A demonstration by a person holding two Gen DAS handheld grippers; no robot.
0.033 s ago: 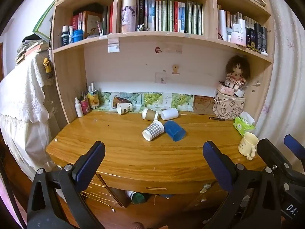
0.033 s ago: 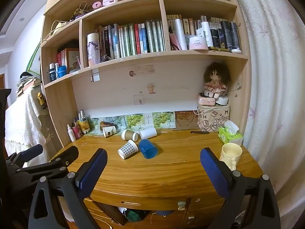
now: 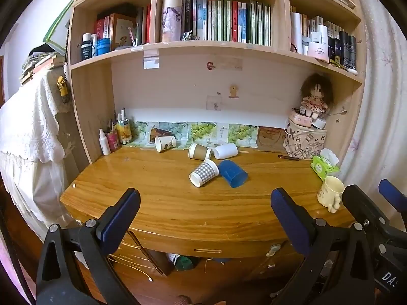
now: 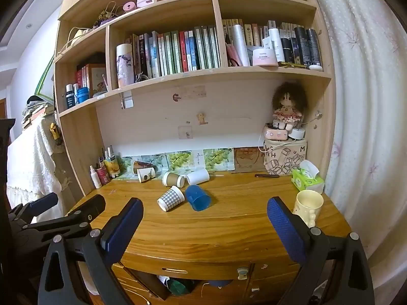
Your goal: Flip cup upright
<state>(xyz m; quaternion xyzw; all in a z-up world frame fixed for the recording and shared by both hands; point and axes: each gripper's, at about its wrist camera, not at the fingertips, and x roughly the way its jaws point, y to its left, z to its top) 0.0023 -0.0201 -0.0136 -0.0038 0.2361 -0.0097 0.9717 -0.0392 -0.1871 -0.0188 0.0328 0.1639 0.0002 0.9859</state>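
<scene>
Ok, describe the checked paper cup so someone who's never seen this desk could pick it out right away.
Start at the wooden desk under the bookshelves and find the cluster of tipped cups mid-desk. The checked paper cup lies on its side at the front, beside the blue plastic cup. It alone has a grey-and-white gingham pattern.

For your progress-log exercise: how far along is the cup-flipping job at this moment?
Done: nothing shows as flipped. The checked cup, blue cup, brown cup, white cup and printed cup all lie on their sides; only the cream mug stands upright. In hand: nothing. The left hand-held gripper and right hand-held gripper are open, short of the desk. Left: everything.
</scene>
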